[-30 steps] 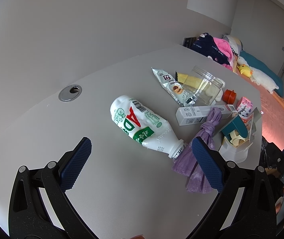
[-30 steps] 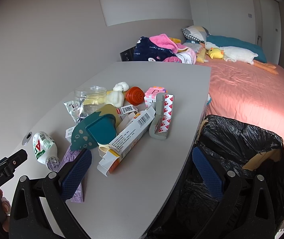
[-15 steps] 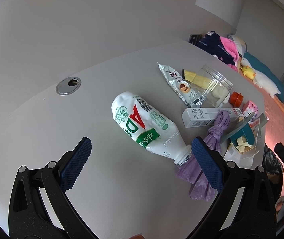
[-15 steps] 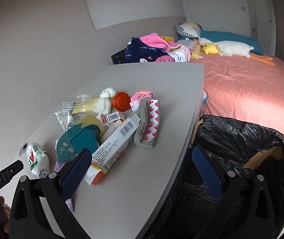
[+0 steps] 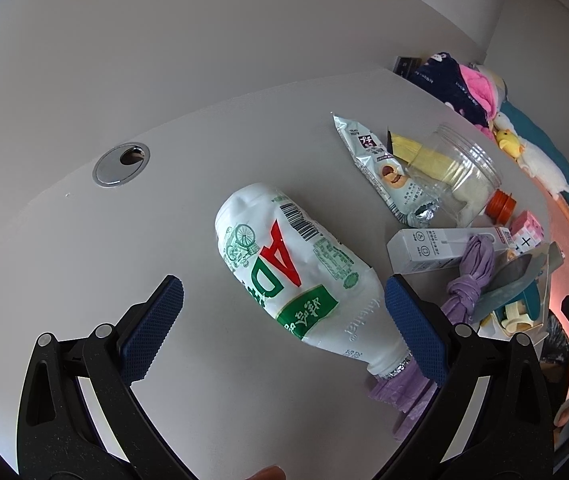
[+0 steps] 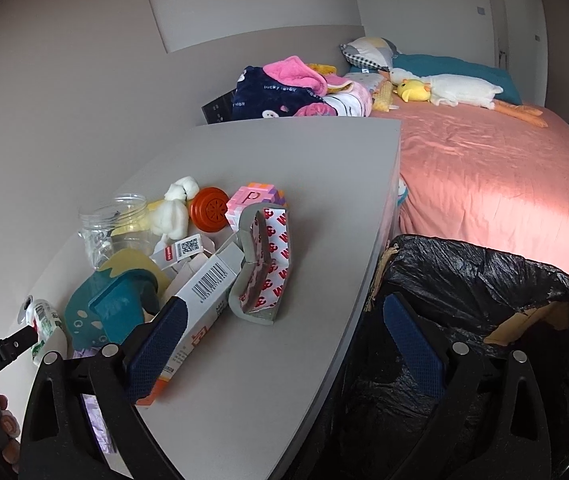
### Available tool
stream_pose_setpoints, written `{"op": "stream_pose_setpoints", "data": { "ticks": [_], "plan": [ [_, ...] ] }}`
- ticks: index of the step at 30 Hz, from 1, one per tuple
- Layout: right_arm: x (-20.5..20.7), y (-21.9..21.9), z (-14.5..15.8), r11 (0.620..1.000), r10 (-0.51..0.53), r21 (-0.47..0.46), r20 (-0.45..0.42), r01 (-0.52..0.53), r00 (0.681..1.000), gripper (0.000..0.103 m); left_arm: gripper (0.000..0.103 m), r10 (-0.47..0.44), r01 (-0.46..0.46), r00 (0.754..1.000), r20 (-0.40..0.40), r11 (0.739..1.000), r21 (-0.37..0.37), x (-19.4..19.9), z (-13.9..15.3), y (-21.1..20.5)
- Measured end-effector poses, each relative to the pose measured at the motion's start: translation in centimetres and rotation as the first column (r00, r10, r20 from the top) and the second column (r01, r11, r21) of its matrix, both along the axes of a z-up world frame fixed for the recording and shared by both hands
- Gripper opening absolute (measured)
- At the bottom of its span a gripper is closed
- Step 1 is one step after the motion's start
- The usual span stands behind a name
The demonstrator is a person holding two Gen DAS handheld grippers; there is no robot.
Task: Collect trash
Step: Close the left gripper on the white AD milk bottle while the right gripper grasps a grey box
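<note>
A crushed white AD bottle (image 5: 288, 268) lies on the grey table (image 5: 164, 240), neck toward the lower right. My left gripper (image 5: 280, 328) is open, its jaws either side of the bottle's lower part, not touching it. A purple bag (image 5: 472, 276), a white carton (image 5: 440, 248), a snack wrapper (image 5: 380, 168) and a clear jar (image 5: 456, 176) lie beyond. My right gripper (image 6: 284, 344) is open and empty over the table's front edge, beside a black-lined trash bin (image 6: 476, 320). A white barcode box (image 6: 200, 300) lies by its left finger.
A cable grommet (image 5: 121, 165) is set in the table at the left. A teal dinosaur-shaped box (image 6: 112, 312), grey sticker strip (image 6: 264, 264), orange lid (image 6: 209, 210) and pink block (image 6: 254, 200) lie mid-table. A bed (image 6: 484, 168) with plush toys stands behind.
My left gripper has moved closer to the AD bottle, which now sits between its jaws. My right gripper has moved toward the table's edge, nearer the barcode box.
</note>
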State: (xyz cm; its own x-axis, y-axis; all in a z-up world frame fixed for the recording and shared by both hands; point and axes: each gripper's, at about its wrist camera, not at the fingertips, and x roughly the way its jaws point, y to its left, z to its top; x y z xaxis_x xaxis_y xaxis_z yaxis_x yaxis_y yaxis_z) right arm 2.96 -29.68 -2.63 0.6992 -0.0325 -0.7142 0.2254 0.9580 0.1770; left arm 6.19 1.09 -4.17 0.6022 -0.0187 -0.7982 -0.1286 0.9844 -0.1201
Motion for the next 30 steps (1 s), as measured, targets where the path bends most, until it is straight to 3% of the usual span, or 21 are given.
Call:
{"op": "stream_pose_setpoints", "data": {
  "ticks": [10,19,23,24,27,30],
  "plan": [
    [3.0,0.5,-2.2,1.0,0.019,-0.012,-0.058,-0.02,0.998,0.085,0.097,0.012,-0.013,0.998,-0.059,1.0,-0.016,2.2,-1.5,0.2],
    [5.2,0.5,-2.9,0.999,0.019,-0.05,-0.06,-0.022,0.998,0.069,0.096,0.006,-0.006,0.995,-0.095,1.0,-0.005,4.1,-2.7,-0.7],
    [5.5,0.3,-3.0,0.997,0.029,-0.067,-0.051,-0.032,0.998,0.038,0.08,0.002,0.001,0.997,-0.078,1.0,0.028,4.0,-2.6,-0.9],
    [5.4,0.2,-3.0,0.998,0.027,-0.063,-0.047,-0.03,0.999,0.035,0.078,0.0,0.002,0.997,-0.071,0.999,0.032,3.9,-2.6,-0.9],
    [5.3,0.1,-3.0,0.998,0.029,-0.06,-0.042,-0.031,0.999,0.035,0.057,0.0,0.002,0.999,-0.052,0.999,0.033,3.8,-2.4,-0.7],
    [5.2,-0.1,-2.9,0.999,0.032,-0.04,-0.037,-0.034,0.999,0.035,0.052,-0.012,0.012,0.999,-0.048,1.0,0.002,3.8,-2.3,-0.3]
  ]
}}
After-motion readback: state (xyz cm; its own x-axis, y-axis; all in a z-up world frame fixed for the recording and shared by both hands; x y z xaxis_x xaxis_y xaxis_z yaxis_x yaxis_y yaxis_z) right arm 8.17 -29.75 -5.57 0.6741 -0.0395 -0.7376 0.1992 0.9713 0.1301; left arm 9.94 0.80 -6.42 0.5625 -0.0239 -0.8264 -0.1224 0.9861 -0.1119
